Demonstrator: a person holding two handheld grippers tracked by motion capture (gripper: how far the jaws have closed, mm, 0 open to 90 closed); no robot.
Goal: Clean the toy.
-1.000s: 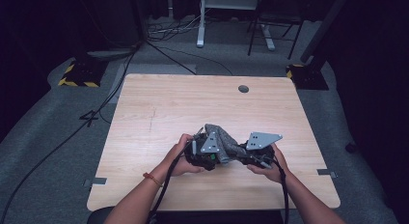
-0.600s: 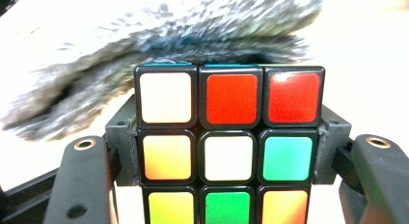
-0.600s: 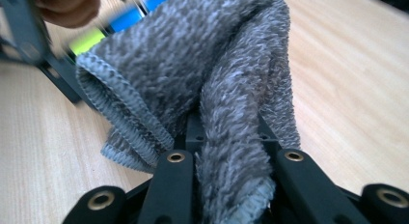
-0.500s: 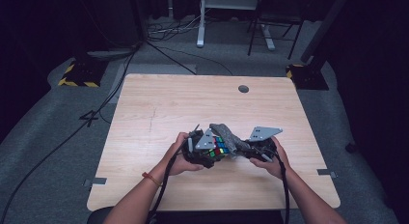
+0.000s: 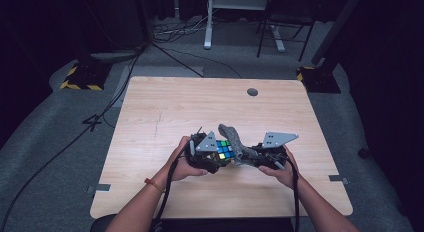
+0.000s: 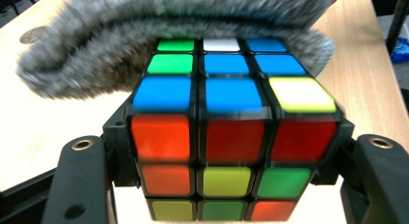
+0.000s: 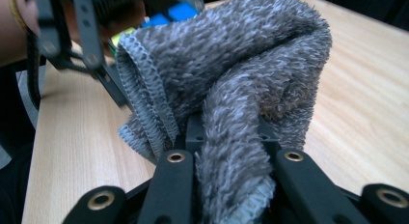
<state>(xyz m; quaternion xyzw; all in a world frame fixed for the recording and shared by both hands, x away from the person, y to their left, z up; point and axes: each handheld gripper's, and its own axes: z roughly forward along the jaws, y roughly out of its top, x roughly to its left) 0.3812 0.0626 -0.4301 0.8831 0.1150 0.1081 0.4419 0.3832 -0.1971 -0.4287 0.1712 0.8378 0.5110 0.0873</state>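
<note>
A Rubik's cube (image 5: 223, 149) with mixed colours sits between the jaws of my left gripper (image 5: 219, 156), a little above the wooden table (image 5: 175, 107). In the left gripper view the pads press on the sides of the cube (image 6: 231, 137). The left gripper (image 6: 231, 185) has just eased its jaws a touch wider, and the cube stays held. My right gripper (image 5: 246, 158) is shut on a grey fluffy cloth (image 5: 235, 139). The cloth (image 7: 231, 74) bunches up from the right gripper (image 7: 235, 159) and lies against the cube's far top edge.
A round cable hole (image 5: 252, 92) sits near the table's far edge. Past the table stand a white desk leg (image 5: 207, 27) and a yellow-black striped base (image 5: 80, 79), with cables on the grey floor. Both forearms come in over the near edge.
The cloth that covered the cube a second ago has slid off toward the right and back. The cube's coloured top now shows. Both hands stay in much the same spot.
</note>
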